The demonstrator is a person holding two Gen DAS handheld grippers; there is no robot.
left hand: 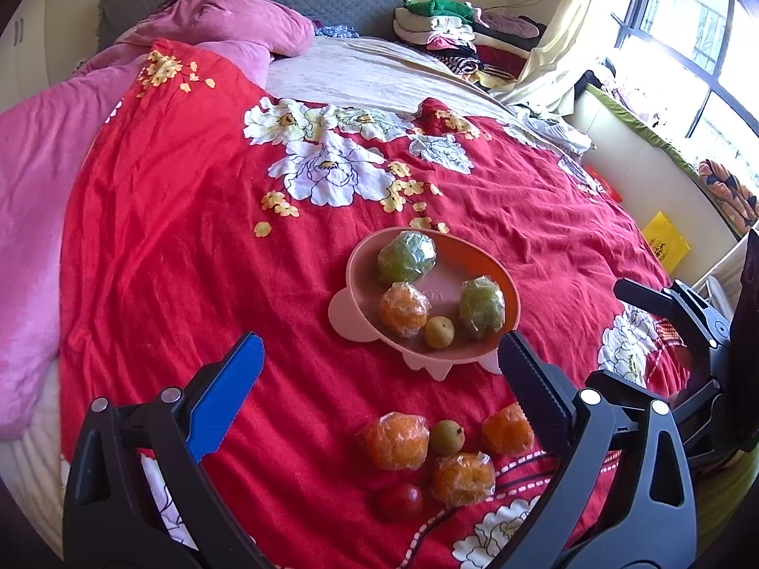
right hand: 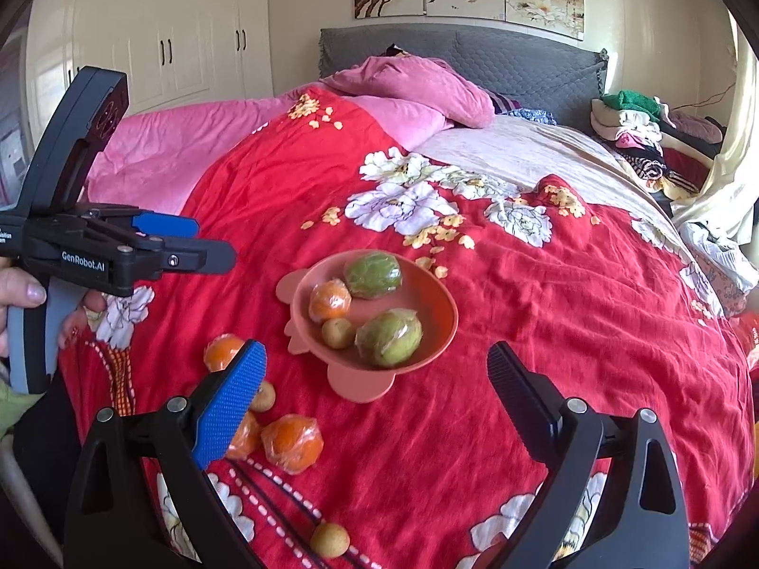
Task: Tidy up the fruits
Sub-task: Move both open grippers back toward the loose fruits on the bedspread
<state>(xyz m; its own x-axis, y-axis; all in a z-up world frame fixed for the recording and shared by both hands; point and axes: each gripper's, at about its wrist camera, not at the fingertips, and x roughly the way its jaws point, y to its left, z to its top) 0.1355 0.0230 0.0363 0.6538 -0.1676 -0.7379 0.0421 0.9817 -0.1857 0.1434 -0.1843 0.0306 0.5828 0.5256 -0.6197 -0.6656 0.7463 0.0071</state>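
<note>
A pink bowl (left hand: 351, 256) (right hand: 441, 298) sits on the red floral bedspread. It holds two wrapped green fruits (left hand: 406, 250), a wrapped orange (left hand: 403, 309) and a small yellow-brown fruit (left hand: 439, 332). Loose on the spread nearer me lie three wrapped oranges (left hand: 396, 441), a small green-yellow fruit (left hand: 446, 436) and a red fruit (left hand: 400, 501). Another small yellow fruit (right hand: 329, 539) lies apart. My left gripper (left hand: 379, 360) is open and empty above the loose pile. My right gripper (right hand: 374, 360) is open and empty, just short of the bowl.
The bedspread (left hand: 189, 237) covers a wide bed with pink quilts (left hand: 28, 218) at the left and back. Folded clothes (left hand: 450, 33) are stacked at the far right by the headboard. A window and a low ledge (left hand: 664, 166) run along the right.
</note>
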